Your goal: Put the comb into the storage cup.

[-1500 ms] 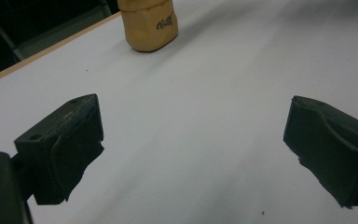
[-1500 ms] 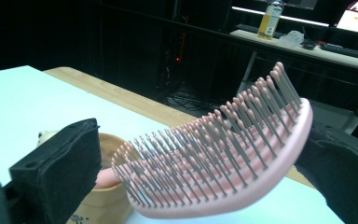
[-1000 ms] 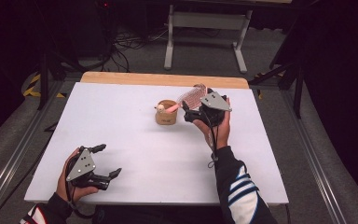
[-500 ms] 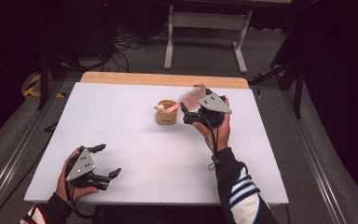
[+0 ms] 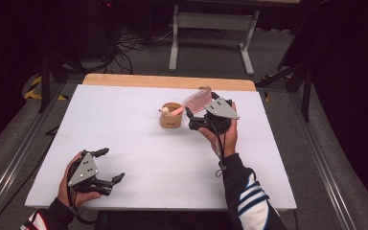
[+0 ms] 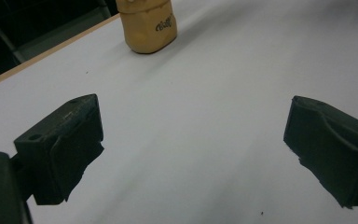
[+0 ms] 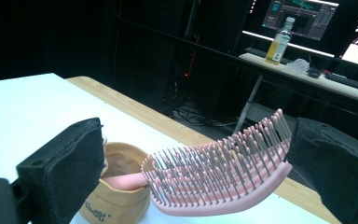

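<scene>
High view: pink hairbrush [image 5: 196, 101] handle sits in tan cup [image 5: 171, 116]; right gripper [image 5: 200, 116] at three o'clock, spread around the bristles; left gripper [image 5: 106, 166] spread, empty.

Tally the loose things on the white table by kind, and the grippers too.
Hairbrush: 1, the pink brush, its handle in the cup.
Cup: 1, the tan cup.
Grippers: 2, the left gripper and the right gripper.
Total: 4.
</scene>
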